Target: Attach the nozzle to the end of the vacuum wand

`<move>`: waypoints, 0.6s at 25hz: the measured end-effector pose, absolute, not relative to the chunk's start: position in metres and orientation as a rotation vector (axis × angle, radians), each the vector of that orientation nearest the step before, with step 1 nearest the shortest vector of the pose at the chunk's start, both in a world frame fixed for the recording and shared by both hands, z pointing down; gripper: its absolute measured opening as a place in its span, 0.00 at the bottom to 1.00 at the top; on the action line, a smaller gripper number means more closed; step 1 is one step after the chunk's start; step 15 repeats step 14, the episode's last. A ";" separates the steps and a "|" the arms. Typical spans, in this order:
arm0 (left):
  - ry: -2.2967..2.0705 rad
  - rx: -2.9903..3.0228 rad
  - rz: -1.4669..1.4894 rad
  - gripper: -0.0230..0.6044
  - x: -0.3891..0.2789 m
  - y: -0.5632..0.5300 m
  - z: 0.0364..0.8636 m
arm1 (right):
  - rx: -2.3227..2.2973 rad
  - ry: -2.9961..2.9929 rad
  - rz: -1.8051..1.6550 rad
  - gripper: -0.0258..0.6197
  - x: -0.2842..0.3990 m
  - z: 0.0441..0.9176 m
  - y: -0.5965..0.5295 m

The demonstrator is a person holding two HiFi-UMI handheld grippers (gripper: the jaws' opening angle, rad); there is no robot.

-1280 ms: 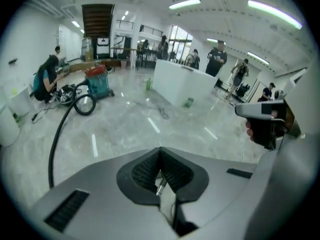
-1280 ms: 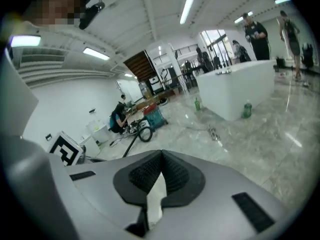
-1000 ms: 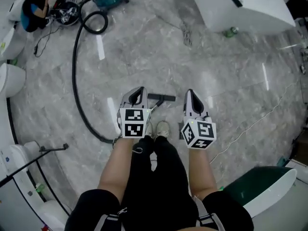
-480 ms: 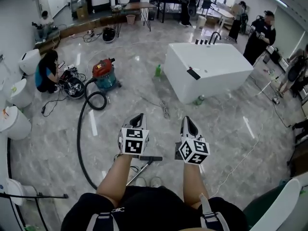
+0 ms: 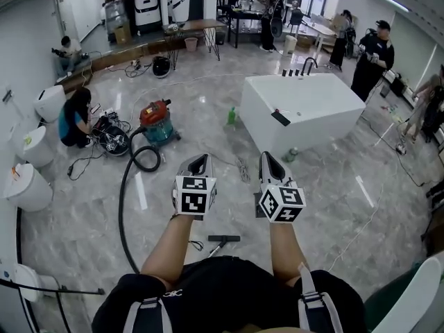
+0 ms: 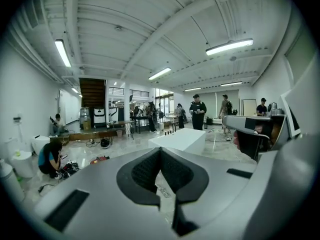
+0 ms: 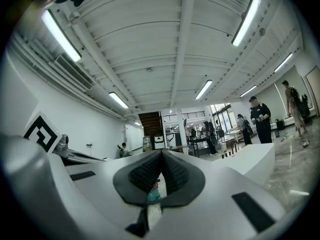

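The black floor nozzle [image 5: 223,238] lies on the grey floor near my feet, on the end of a thin wand [image 5: 210,249] that runs down-left out of sight behind my body. A black hose [image 5: 123,214] curves from there up to the red and teal vacuum [image 5: 157,121]. My left gripper [image 5: 200,158] and right gripper [image 5: 266,157] are held up side by side, well above the nozzle. Both are shut with nothing in them. In the left gripper view the left gripper [image 6: 160,152] points level across the room; the right gripper [image 7: 161,154] does likewise in its view.
A white bathtub [image 5: 305,108] stands ahead on the right, with a green bottle [image 5: 232,116] beside it. White toilets [image 5: 28,187] line the left wall. A person crouches by cables [image 5: 73,121]; others stand at the back. Loose cords [image 5: 241,168] lie on the floor.
Both grippers have risen together from near the floor, still shut. The head view has tipped up from the floor to the room, so the nozzle now shows below the grippers.
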State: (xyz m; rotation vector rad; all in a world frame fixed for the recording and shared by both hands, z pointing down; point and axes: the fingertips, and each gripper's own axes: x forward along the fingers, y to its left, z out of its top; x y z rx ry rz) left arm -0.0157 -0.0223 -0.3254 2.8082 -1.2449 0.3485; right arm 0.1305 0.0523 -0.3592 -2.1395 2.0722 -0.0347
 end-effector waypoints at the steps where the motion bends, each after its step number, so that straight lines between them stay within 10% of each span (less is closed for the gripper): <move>1: -1.251 2.809 0.344 0.05 -0.014 -0.023 -0.326 | -2.143 2.084 -0.017 0.06 0.130 -0.360 0.051; 15: -1.295 2.837 0.328 0.05 -0.009 -0.060 -0.335 | -2.126 2.100 -0.009 0.06 0.136 -0.361 0.014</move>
